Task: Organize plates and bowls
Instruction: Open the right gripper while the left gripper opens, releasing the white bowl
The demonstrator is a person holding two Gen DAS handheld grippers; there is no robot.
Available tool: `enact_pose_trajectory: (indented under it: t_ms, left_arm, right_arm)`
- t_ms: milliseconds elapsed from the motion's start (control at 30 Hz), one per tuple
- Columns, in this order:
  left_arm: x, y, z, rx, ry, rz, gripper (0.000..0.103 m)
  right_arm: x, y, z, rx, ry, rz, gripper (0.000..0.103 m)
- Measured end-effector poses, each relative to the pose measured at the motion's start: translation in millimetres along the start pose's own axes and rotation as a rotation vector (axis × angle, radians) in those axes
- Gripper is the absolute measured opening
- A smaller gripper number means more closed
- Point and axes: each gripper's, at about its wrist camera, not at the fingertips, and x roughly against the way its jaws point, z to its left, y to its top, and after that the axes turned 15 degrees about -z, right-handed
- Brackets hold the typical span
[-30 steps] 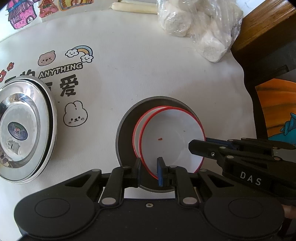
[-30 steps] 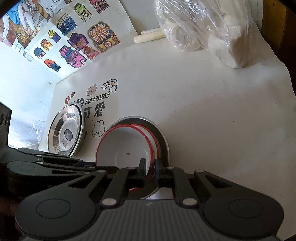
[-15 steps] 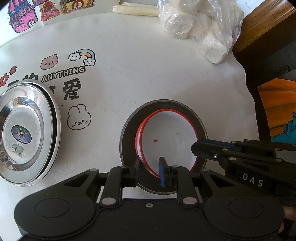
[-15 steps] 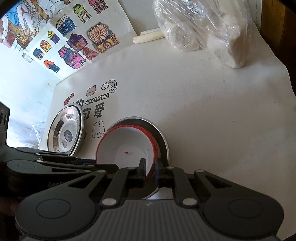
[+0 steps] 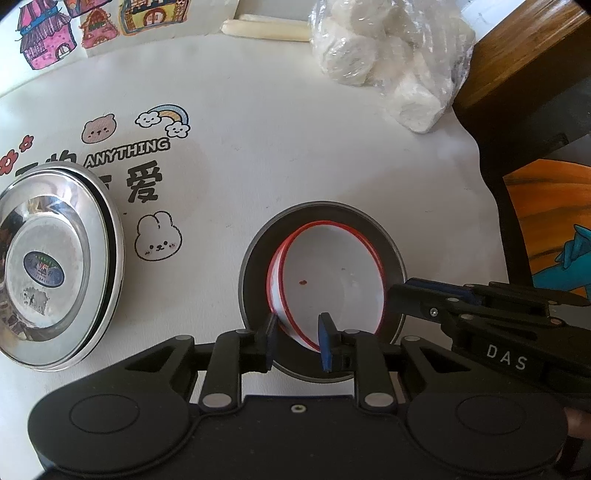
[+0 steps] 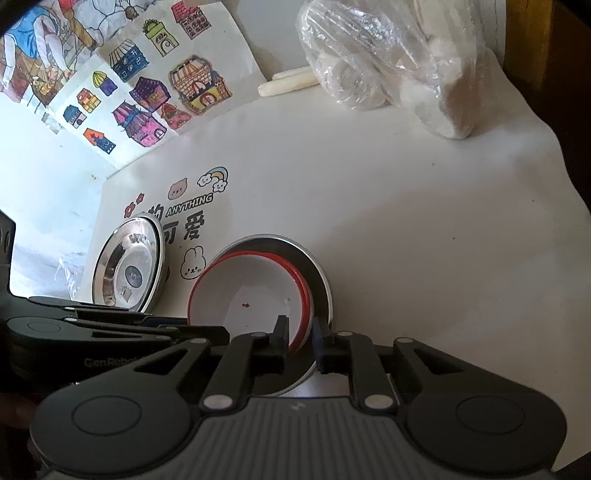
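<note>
At the far left, a stack of shiny steel plates (image 5: 55, 266) lay close to the left edge of the white tablecloth (image 5: 295, 147), partly covering its printed lettering. Open cloth separated this stack from the dark steel bowl (image 5: 258, 266) near the front centre, with a printed rabbit (image 5: 157, 240) in the gap between them. Behind the bowl, a broad stretch of bare cloth ran back to a clear bag of white rolls (image 5: 391, 55) and two pale sticks (image 5: 266, 29) at the rear. Coloured house drawings (image 6: 155, 85) stood against the wall at rear left. To the right, the cloth ended at a dark wooden piece of furniture (image 5: 524, 66), leaving little room on that side.

Inside the steel bowl sat red-rimmed white bowls (image 5: 332, 280), nested and leaning toward the left wall of the steel bowl. A small red speck marked the inner floor of the uppermost one.

The left gripper (image 5: 297, 338) pointed steeply down over the near rim of the white bowls. Its jaws stood slightly apart, one finger outside and one inside the rim, with a visible gap on each side.

The right gripper (image 6: 299, 341) straddled the right rim of the same bowls. Its jaws were opening, with the red rim between them and no pad pressing on it.
</note>
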Motion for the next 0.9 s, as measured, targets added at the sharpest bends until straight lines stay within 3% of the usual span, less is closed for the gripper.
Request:
enact_pose_trajectory:
  t_ms: [233, 333, 367, 467, 533, 600, 733, 767, 900]
  left_arm:
    - [9, -2, 0, -0.012, -0.043, -0.021, 0.029]
    - [15, -3, 1, -0.021, -0.049, -0.041, 0.036]
    - [18, -3, 2, -0.024, -0.052, -0.050, 0.040]
    - [29, -3, 5, -0.031, -0.057, -0.085, 0.055]
    - [35, -2, 8, -0.032, -0.043, -0.107, 0.062]
    - [39, -1, 9, -0.040, -0.010, -0.124, 0.073]
    - [44, 1, 14, -0.040, 0.012, -0.150, 0.091]
    - [45, 1, 15, -0.040, 0.012, -0.157, 0.101]
    - [49, -3, 18, -0.051, -0.003, -0.204, 0.102]
  right_arm:
    - [13, -4, 0, -0.017, -0.038, -0.050, 0.032]
    - [21, -6, 0, -0.029, -0.061, -0.076, 0.048]
    - [24, -7, 0, -0.031, -0.070, -0.087, 0.051]
    - [34, -9, 4, -0.021, -0.113, -0.119, 0.073]
    - [43, -10, 7, -0.003, -0.146, -0.142, 0.091]
    - [50, -10, 13, 0.029, -0.199, -0.166, 0.100]
    - [63, -14, 20, 0.074, -0.275, -0.201, 0.103]
    - [65, -15, 21, 0.077, -0.285, -0.207, 0.103]
    - [75, -21, 24, 0.097, -0.347, -0.234, 0.103]
